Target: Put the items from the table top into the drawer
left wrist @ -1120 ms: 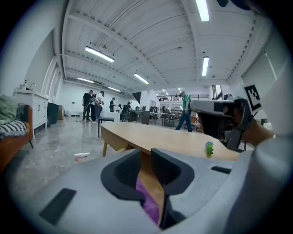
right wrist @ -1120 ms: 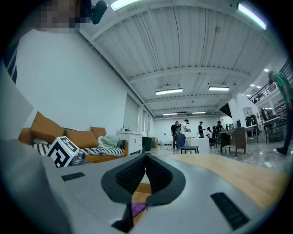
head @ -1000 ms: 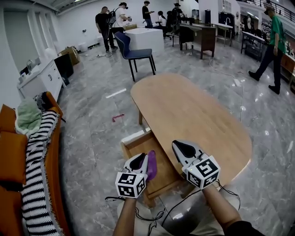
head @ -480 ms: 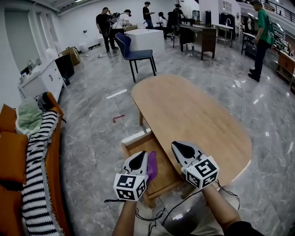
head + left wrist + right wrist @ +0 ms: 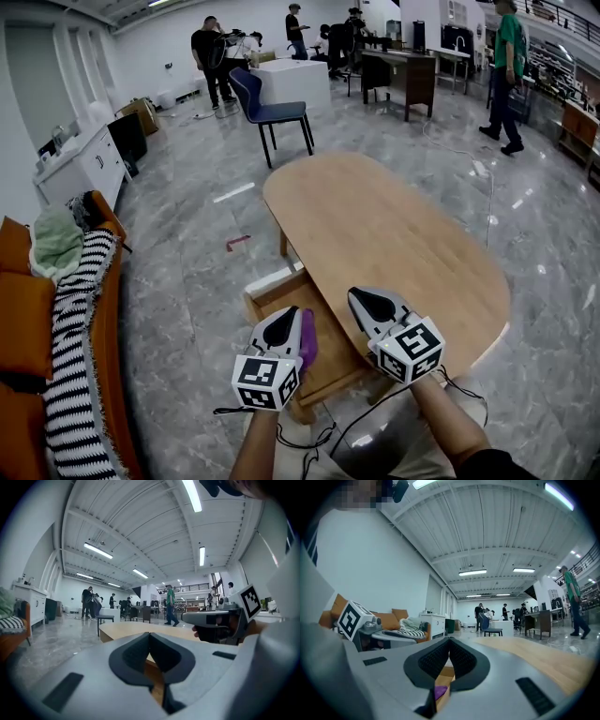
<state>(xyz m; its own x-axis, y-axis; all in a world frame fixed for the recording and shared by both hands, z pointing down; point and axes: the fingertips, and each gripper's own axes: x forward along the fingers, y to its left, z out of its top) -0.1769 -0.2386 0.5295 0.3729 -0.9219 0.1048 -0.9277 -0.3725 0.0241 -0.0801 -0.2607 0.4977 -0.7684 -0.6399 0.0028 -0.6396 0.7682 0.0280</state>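
Looks along right gripper, jaws pressed together on nothing; catches purple item and drawer wood through gap below; table at right; left gripper at left, before orange sofa; people far off.

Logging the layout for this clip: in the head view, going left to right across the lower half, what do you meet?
Striped blanket on the orange sofa, left gripper, purple item, right gripper.
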